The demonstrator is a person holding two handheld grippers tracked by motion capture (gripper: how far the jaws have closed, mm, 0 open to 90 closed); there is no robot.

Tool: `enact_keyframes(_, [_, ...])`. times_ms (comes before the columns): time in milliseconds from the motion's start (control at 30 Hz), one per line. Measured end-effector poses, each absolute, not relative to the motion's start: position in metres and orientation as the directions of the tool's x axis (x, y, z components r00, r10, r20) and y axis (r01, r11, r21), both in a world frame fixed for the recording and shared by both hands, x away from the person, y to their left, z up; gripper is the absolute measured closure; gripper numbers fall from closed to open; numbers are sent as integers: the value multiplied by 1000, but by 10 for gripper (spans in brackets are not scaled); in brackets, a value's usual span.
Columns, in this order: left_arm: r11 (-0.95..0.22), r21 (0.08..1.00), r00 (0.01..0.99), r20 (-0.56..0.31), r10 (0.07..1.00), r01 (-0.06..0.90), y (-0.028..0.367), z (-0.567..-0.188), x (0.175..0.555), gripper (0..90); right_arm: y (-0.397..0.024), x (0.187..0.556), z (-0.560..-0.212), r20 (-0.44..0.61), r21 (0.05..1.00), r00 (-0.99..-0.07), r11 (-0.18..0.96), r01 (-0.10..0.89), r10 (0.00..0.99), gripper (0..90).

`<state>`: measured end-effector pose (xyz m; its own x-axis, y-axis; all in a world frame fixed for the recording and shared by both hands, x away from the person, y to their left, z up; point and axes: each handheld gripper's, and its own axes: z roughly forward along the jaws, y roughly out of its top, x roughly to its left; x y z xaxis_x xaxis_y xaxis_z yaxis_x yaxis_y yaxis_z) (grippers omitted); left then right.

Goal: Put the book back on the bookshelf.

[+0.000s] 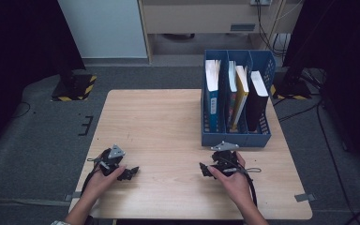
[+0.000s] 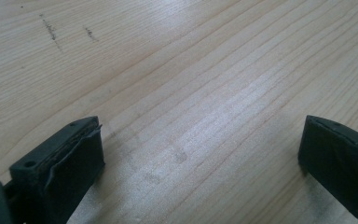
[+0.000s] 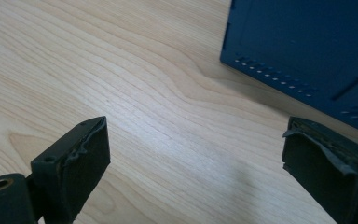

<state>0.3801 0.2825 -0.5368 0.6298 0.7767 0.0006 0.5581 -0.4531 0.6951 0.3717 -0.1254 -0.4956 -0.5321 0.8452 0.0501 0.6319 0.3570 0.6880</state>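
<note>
While both hands rest low at the near edge of the desk (image 1: 168, 117), we see the left hand-held gripper (image 1: 130, 172) lying at the near left, its jaws pointing right toward the middle of the wood. In the left gripper view its two black jaws stand wide apart with bare wood grain between them — released, holding nothing. The left hand (image 1: 101, 180) wraps it from the near side.

At the near right, the right hand (image 1: 232, 180) holds the right hand-held gripper (image 1: 205, 169), whose jaws point left. Its grey three-cornered plate sits just near the front wall of a blue file organizer (image 1: 236, 139). In the right gripper view these jaws are also spread wide and empty, over plain wood, with a corner of the blue organizer at the upper right.

The organizer stands at the far right of the desk and has three compartments. We count a blue book (image 1: 212, 89) in the left one, two books leaning together in the middle — the right one yellow-edged (image 1: 240, 96) — and a black book (image 1: 258, 101) in the right one.
</note>
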Motion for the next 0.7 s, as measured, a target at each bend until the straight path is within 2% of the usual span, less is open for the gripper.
enact_keyframes(700, [-455,695,632,0,775,557,282,-537,380,0,-74,383,-513,65,687,-597,398,608,800,79])
